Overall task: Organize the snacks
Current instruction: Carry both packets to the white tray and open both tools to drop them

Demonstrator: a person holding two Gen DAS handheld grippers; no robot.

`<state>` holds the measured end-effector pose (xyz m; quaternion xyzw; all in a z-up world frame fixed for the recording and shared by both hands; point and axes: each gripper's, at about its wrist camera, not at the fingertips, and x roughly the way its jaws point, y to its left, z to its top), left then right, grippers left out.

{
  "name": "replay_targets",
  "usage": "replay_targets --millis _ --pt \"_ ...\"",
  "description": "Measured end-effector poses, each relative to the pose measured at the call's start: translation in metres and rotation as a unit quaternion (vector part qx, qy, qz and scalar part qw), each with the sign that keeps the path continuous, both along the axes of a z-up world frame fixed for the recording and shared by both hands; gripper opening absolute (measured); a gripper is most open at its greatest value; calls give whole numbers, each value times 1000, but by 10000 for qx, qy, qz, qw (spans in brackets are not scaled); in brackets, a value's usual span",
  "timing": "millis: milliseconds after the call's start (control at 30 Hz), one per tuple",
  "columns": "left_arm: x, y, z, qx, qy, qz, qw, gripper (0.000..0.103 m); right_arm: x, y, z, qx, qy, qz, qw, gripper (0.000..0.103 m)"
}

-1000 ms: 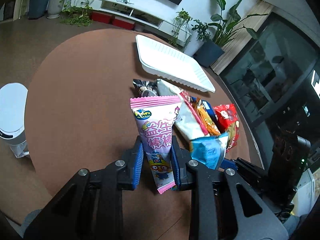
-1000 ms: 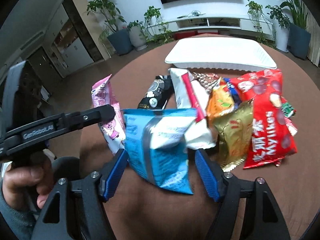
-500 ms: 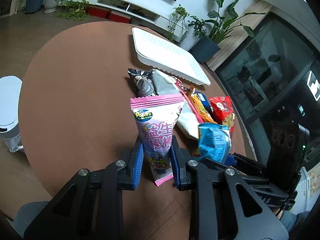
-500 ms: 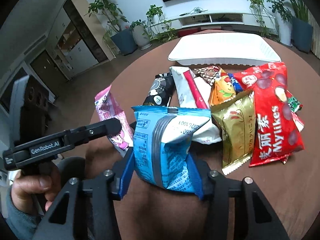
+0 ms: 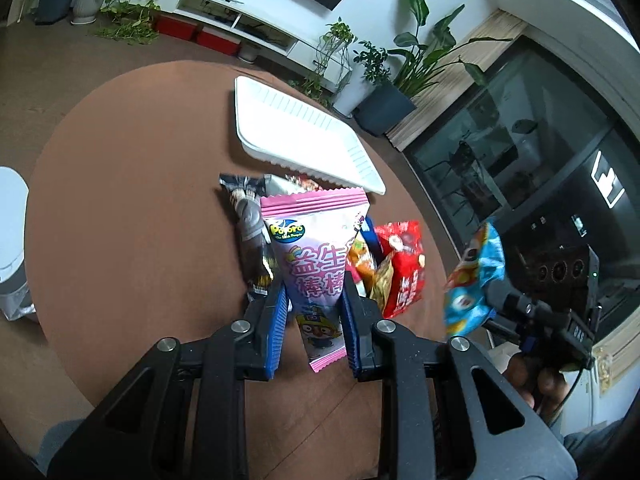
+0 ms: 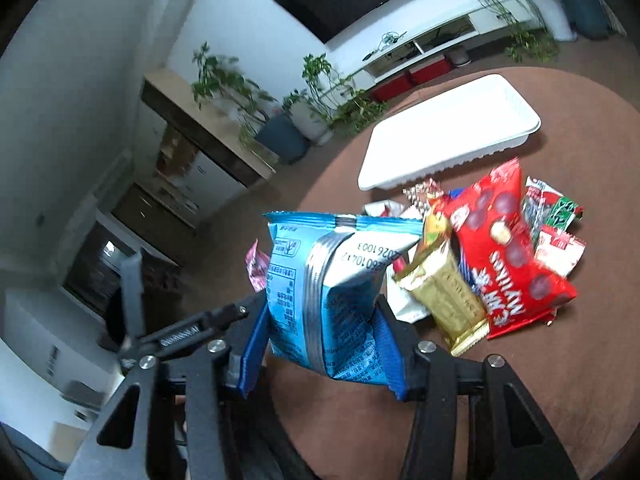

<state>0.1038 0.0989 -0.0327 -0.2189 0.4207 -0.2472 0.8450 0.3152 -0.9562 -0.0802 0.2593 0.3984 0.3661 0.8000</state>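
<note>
Left wrist view, left claw (image 5: 314,322): closed on the lower half of the pink pouch (image 5: 316,248); pouch upright, raised above the tabletop (image 5: 132,216); same grip as a second ago
Right wrist view, right claw (image 6: 320,354): clamped on the blue packet (image 6: 332,288); a second ago spread wide around it on the tabletop, half a second ago closing, now lifted clear and tilted
Meaning for the task: both pickups look done; carry to the white tray (image 6: 444,140) judged to be next
White tray: one; bare, at the far side of the tabletop, just beyond the pile
Lifted snacks: two, one per claw
Pile left on the tabletop: red bag (image 6: 508,256), one; gold packet (image 6: 448,292), one; black wrapper (image 5: 250,232), one; white pack (image 6: 404,304), one, mostly covered; green-and-red packets at the right edge, at least two; orange and dark blue wrappers partly hidden, count uncertain
Beyond the tabletop: white bin (image 5: 12,240), one; potted plants, several
</note>
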Motion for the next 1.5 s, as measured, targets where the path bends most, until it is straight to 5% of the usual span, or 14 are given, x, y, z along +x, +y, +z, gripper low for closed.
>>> replay_targets --millis 200,367,633,1000,1500 --pt "30 10 33 177 -234 -4 9996 23 38 -51 19 -164 -162 -519 9984 52" --pt "93 11 58 547 -270 -77 9981 23 99 -86 31 -603 -167 -914 9939 52" --pt "197 -28 80 1295 -158 -357 9908 23 206 -72 39 -1447 -188 -976 9845 52" --pt "257 -103 23 1858 471 -747 9786 23 285 -18 -2 -1964 247 -324 9797 52" --pt "291 -145 -47 2419 801 -900 9628 23 294 6 -54 -2694 571 -128 9612 53"
